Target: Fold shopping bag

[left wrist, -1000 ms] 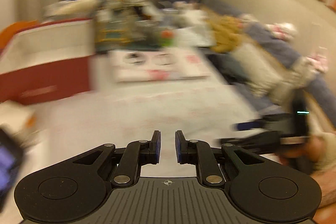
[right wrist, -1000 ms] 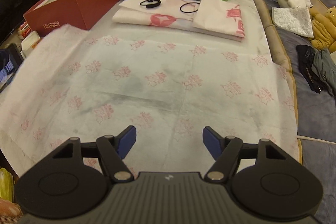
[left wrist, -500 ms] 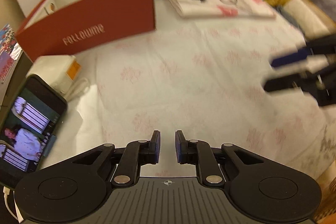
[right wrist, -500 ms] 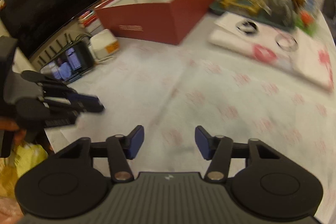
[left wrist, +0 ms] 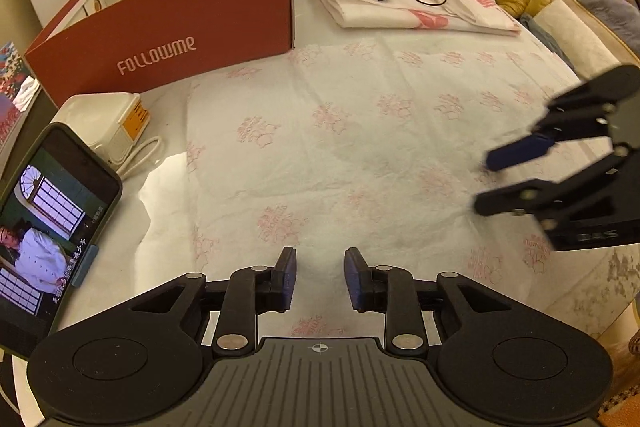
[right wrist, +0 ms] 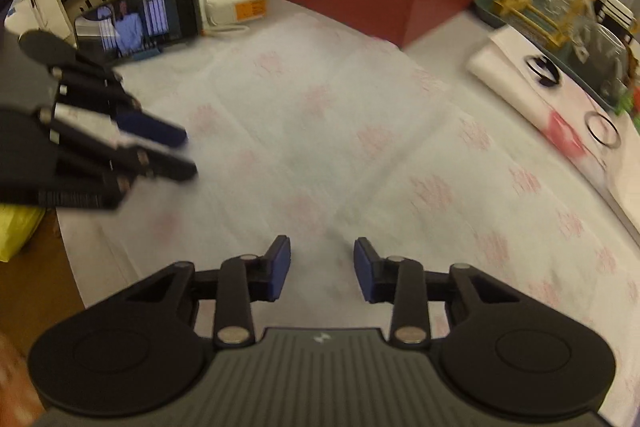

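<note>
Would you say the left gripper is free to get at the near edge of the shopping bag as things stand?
Probably yes: the left gripper is open over the flat shopping bag, nothing lies between, and the right gripper stands apart to the side.

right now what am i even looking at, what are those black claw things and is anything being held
Those claws are two-finger grippers, one held in each of a person's hands; there is no robot arm. Each carries a camera that looks out along its own fingers.

One picture is from the left gripper, with the right gripper coming in from the side. The other picture is from the right gripper, where the left one shows at the left edge.

On the table lies the shopping bag, white with pink prints, spread flat. Behind it stands a red box, with a phone playing video and a white charger at the side. Further back lie another folded cloth and some clutter.

Nothing is held: both grippers are open, with bare gaps between their fingers, above the bag.
</note>
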`<state>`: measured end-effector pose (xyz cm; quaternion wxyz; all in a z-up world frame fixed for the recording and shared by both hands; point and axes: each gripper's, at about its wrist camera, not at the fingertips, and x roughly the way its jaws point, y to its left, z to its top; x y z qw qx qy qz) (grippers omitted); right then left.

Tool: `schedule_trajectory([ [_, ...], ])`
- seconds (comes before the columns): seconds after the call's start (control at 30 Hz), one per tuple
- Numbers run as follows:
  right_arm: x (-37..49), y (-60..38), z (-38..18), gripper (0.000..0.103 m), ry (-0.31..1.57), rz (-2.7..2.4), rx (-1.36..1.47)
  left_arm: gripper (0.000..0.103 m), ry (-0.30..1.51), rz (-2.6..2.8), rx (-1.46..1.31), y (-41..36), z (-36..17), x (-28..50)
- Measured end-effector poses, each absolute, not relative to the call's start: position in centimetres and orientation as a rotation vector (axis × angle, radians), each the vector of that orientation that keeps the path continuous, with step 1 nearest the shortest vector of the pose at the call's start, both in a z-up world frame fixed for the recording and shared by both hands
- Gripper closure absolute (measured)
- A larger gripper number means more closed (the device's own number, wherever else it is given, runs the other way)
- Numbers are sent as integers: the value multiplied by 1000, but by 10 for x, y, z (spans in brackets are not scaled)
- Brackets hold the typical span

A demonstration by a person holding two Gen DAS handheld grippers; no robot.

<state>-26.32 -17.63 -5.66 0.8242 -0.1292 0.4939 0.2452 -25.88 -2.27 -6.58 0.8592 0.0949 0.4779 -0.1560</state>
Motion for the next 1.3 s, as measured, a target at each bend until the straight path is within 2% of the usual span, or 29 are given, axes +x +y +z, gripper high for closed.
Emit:
schedule_trajectory([
  [0.1, -277, -202, -54, 68, 1059, 480, -235, 75, 1022, -323, 212, -26, -64, -256],
  [0.23, -290, -249, -39, 68, 1012, 420, 18, 75, 947, -375, 185, -36, -46, -251],
  [0.3, -297, -283, -33, 58, 986, 356, 187, 75, 921, -406, 192, -43, -41, -242],
  [0.43, -323, -373, -34, 52, 937, 163, 527, 75, 963, -447, 251, -67, -58, -222],
  [0.5, -343, -417, -39, 46, 910, 56, 660, 73, 979, -468, 281, -81, -69, -221],
  [0.63, -396, -488, -49, 38, 869, -126, 827, 73, 972, -498, 289, -94, -70, -227],
  [0.7, -424, -513, -59, 32, 857, -212, 899, 73, 974, -496, 285, -94, -69, -227],
  [1.0, -477, -532, -151, 31, 864, -288, 1416, 73, 982, -482, 282, -95, -69, -229],
  [1.03, -480, -531, -160, 35, 839, -285, 1485, 73, 983, -483, 284, -95, -69, -229],
  [1.07, -483, -530, -168, 50, 810, -280, 1545, 73, 985, -484, 285, -95, -69, -228],
  [1.1, -485, -530, -171, 81, 771, -267, 1577, 73, 988, -485, 288, -96, -69, -227],
  [1.13, -485, -529, -172, 96, 735, -253, 1599, 73, 990, -486, 291, -97, -69, -227],
  [1.17, -482, -528, -168, 102, 709, -236, 1588, 73, 993, -487, 294, -97, -68, -226],
  [1.3, -460, -525, -127, 103, 596, -99, 1438, 73, 995, -490, 300, -98, -68, -225],
])
